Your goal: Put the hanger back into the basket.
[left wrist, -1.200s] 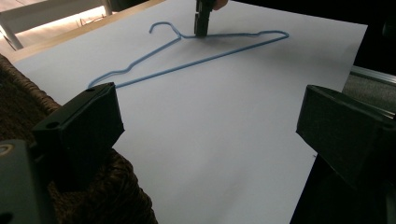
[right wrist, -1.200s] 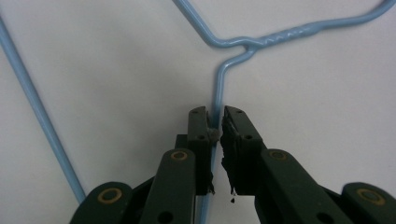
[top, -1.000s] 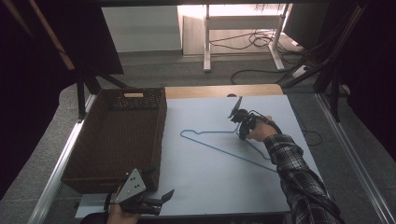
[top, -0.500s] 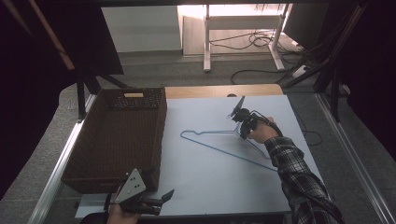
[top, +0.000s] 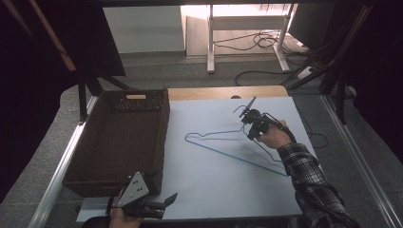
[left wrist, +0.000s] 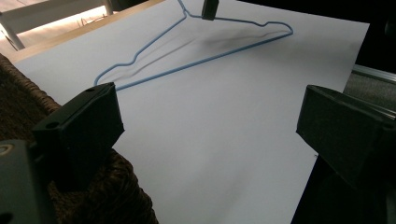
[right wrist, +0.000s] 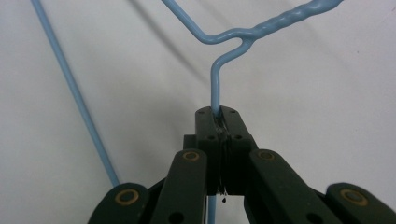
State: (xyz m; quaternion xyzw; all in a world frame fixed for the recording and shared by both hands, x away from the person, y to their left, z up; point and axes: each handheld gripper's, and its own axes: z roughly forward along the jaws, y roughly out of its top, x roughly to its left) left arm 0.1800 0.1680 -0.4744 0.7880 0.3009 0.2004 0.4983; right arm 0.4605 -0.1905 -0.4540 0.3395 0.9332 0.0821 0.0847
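Compared with a second ago, the right gripper (top: 251, 124) sits slightly higher over the white sheet (top: 214, 185), and the hook end of the blue wire hanger (top: 223, 151) has come up with it; the left gripper (top: 157, 205) keeps its place at the near edge by the basket.

In the right gripper view the jaws are pressed together, pinching the hanger's (right wrist: 219, 79) hook wire just below the twisted neck. The wire runs straight out from between the pads and bends into the shoulders.

Seen from the high view, the hanger lies near the middle of the sheet, toward the person's right. Its long bottom bar runs slantwise from the far left, near the basket, to the near right, beside the plaid sleeve (top: 311, 185). The hook points to the far right, into the right gripper. The left shoulder tip rests on the sheet.

The left gripper's jaws stand spread wide with nothing between them; its own view looks across the sheet at the hanger (left wrist: 196, 51).

The woven brown basket (top: 95, 175) stands at the left of the table, just beside the sheet. No writing or label can be read anywhere.
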